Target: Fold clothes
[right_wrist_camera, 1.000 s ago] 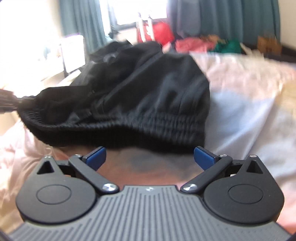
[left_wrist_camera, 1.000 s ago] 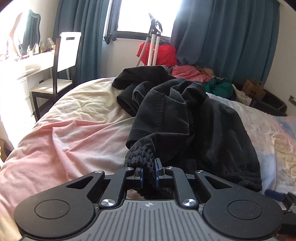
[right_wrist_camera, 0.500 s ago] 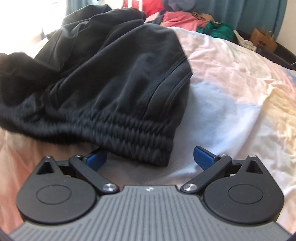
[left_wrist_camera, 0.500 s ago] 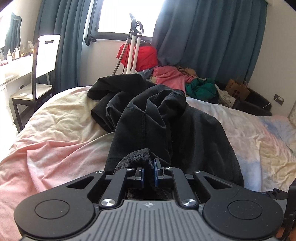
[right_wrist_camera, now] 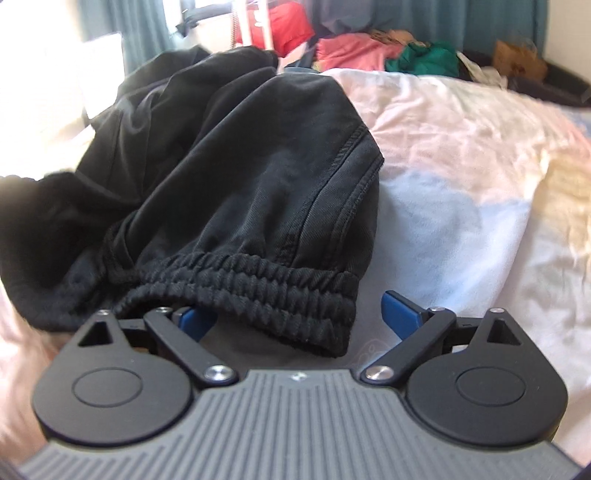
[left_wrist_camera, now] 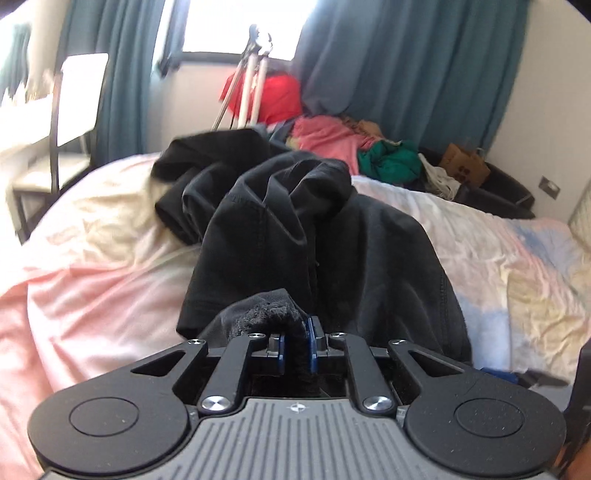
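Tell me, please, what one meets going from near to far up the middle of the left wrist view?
left gripper shut on the waistband → black trousers on the bed sheet → pink garment → red bundle → window

The right tongs (right_wrist_camera: 297,314) have closed in around the black trousers' waistband (right_wrist_camera: 255,284).

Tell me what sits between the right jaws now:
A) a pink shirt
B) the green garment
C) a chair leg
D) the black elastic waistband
D: in the right wrist view the right gripper has the waistband of the black garment lying between its jaws, which are closing and whose pads do not yet press on it.
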`<state>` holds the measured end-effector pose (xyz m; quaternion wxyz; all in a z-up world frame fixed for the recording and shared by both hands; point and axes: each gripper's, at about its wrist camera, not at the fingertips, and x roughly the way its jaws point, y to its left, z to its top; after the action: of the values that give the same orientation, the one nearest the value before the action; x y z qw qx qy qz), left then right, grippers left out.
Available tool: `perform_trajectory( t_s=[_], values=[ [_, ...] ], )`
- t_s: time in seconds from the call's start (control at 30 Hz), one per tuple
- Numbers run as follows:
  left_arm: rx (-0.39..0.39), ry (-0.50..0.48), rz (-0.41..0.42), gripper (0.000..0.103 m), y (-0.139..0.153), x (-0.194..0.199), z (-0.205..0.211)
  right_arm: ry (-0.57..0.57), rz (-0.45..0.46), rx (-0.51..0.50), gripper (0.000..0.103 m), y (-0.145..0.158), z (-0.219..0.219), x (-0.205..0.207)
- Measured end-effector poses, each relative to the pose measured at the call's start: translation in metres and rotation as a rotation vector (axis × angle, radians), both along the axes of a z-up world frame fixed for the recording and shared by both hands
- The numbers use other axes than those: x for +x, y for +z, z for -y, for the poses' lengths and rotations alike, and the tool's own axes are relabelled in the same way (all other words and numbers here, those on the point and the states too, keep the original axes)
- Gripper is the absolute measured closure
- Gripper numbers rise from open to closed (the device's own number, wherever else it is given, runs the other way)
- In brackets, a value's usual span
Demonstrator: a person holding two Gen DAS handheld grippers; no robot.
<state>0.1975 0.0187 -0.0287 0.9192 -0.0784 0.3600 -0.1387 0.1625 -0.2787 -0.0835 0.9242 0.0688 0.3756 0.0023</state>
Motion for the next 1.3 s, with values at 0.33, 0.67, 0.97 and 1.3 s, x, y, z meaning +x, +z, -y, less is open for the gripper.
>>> perform_trajectory(
  t_s=[0.33, 0.67, 0.97, 1.3],
  values=[
    [0.110, 0.067, 0.103, 0.091, 0.005, -0.019, -0.004, -0.119, 0.065, 0.101, 0.018, 0.016, 0.010, -0.023],
    [-0.029, 0.237, 0.125, 0.090, -0.023, -0.048, -0.036, -0.167, 0.127, 0.062, 0.041, -0.018, 0.018, -0.038],
    [-0.086, 0.245, 0.156, 0.087, -0.037, -0.071, -0.051, -0.029, 0.163, 0.045, 0.066, -0.032, 0.021, -0.011],
    [0.052, 0.264, 0.088, 0.076, -0.019, -0.117, -0.043, -0.031, 0.223, 0.157, 0.089, 0.011, 0.031, -0.037]
  ],
)
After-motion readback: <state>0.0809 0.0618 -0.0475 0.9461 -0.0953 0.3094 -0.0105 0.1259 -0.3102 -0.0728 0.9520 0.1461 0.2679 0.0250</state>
